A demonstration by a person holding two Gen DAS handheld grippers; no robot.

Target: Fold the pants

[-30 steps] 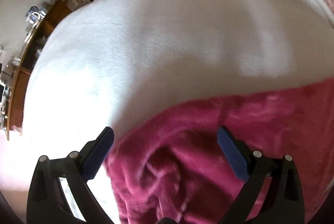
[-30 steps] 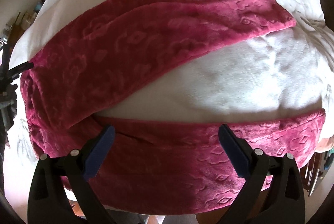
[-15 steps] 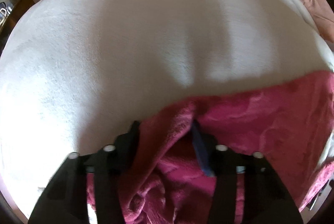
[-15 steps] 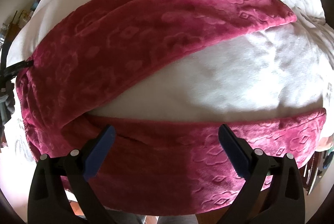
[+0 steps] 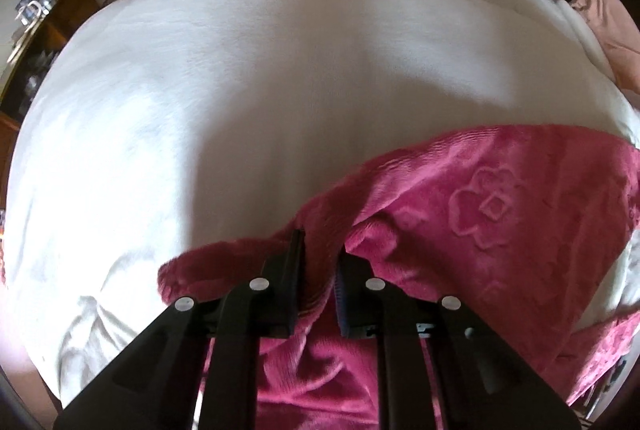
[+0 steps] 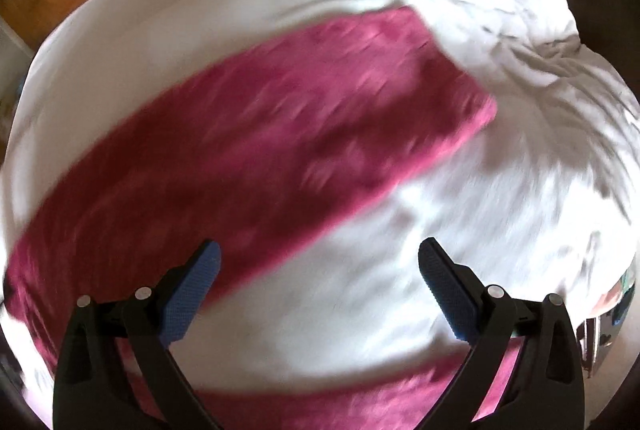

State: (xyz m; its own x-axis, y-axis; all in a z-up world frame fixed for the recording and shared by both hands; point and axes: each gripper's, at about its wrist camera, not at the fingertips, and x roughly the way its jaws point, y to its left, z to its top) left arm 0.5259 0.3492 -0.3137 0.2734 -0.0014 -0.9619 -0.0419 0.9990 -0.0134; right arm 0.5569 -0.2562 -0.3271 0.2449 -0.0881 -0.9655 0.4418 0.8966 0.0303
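Fingers of the left gripper (image 5: 318,262) have just closed, pinching a bunched edge of the pink pants (image 5: 480,213) spread on the white bed (image 5: 240,89); one leg can probably be lifted over. Right gripper (image 6: 320,266) fingers hang spread, empty.

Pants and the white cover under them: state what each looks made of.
Pants: soft plush fleece, by the look; deep pink, fuzzy matte pile with flower shapes pressed into it, bunching in thick rounded folds where the left tongs pinch it.

White cover: a short-napped fabric, maybe fleece or brushed cotton; matte, faintly fuzzy, with soft shallow creases. The weave is too fine to tell.
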